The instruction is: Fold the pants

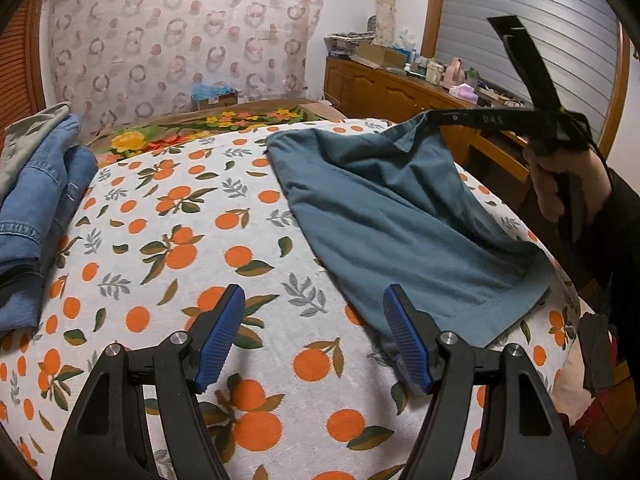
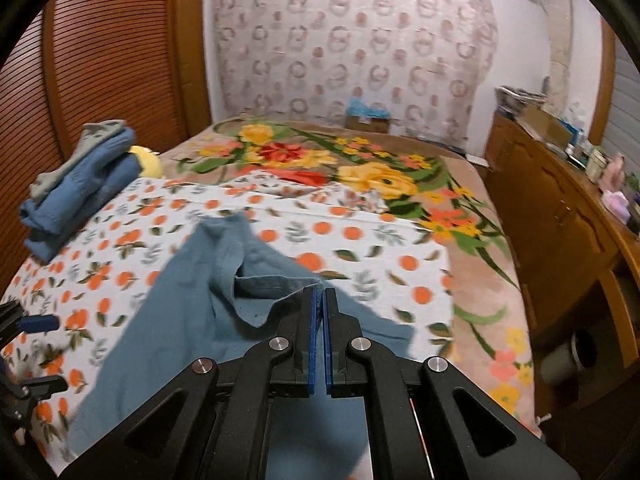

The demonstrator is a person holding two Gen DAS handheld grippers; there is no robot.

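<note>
Teal pants (image 1: 400, 216) lie on the orange-print sheet (image 1: 180, 216), with one far edge lifted off the bed. My right gripper (image 1: 438, 114), held by a hand (image 1: 568, 184), is shut on that raised edge. In the right wrist view the blue pads (image 2: 313, 332) pinch the fabric at the gripper's tip (image 2: 320, 292), and the pants (image 2: 180, 320) drape down to the left. My left gripper (image 1: 314, 332) hangs open just above the sheet, nothing between its pads. Its right finger (image 1: 406, 344) stands at the pants' near hem corner. The left gripper (image 2: 36, 324) shows at the left edge of the right wrist view.
A stack of folded jeans (image 1: 40, 208) (image 2: 80, 188) sits at the bed's left side. A floral blanket (image 2: 360, 168) covers the far half of the bed. A cluttered wooden dresser (image 1: 400, 88) (image 2: 560, 208) runs along the right. A cardboard box (image 1: 216, 98) sits at the far wall.
</note>
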